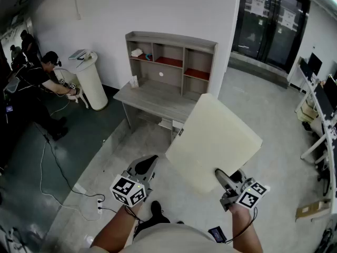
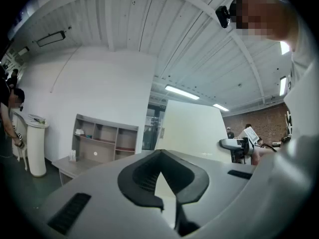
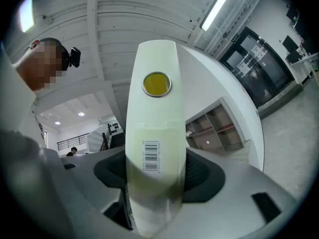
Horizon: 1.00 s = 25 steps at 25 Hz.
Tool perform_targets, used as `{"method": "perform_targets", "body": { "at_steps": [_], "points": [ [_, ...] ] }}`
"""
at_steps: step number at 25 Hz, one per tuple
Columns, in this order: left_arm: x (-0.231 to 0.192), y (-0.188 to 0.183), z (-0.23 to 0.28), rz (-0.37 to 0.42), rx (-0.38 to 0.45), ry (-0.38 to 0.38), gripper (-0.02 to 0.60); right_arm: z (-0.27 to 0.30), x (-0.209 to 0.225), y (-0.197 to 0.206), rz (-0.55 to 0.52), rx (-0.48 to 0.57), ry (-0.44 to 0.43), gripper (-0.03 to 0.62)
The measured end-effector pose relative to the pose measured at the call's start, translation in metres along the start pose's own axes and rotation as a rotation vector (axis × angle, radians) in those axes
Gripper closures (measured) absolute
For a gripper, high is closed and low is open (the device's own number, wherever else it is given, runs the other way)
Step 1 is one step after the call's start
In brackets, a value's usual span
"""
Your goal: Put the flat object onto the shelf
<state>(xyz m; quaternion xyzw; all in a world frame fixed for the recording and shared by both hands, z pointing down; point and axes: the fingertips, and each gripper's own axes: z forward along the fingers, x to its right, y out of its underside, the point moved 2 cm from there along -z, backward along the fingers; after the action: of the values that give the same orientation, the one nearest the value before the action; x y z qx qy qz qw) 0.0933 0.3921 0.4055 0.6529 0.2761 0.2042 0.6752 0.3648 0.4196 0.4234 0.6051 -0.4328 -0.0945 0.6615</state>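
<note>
A large flat cream panel [image 1: 213, 141] is tilted in the air in front of me, and my right gripper [image 1: 224, 181] is shut on its near corner. The right gripper view looks along the panel's edge [image 3: 154, 133], which carries a barcode sticker and a yellow disc and fills the gap between the jaws. My left gripper [image 1: 147, 165] hangs to the panel's left, shut and holding nothing. Its jaws [image 2: 160, 163] meet at the tips, with the panel [image 2: 192, 128] behind them. The grey desk with a shelf unit [image 1: 168, 62] stands ahead against the white wall, also visible as the shelf unit [image 2: 104, 138].
A person in black bends by a white cylindrical stand [image 1: 92, 80] at the left. Cables [image 1: 58, 173] and a power strip lie on the floor near my feet. Glass doors [image 1: 268, 20] are at the back right, office desks [image 1: 321, 115] along the right edge.
</note>
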Motion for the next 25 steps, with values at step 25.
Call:
{"method": "perform_targets", "body": {
  "at_steps": [25],
  "points": [
    [-0.195,-0.01,0.037,-0.035,-0.023,0.046,0.568,0.203,0.013,0.013,-0.016,-0.03,0.017,0.307]
  ]
}}
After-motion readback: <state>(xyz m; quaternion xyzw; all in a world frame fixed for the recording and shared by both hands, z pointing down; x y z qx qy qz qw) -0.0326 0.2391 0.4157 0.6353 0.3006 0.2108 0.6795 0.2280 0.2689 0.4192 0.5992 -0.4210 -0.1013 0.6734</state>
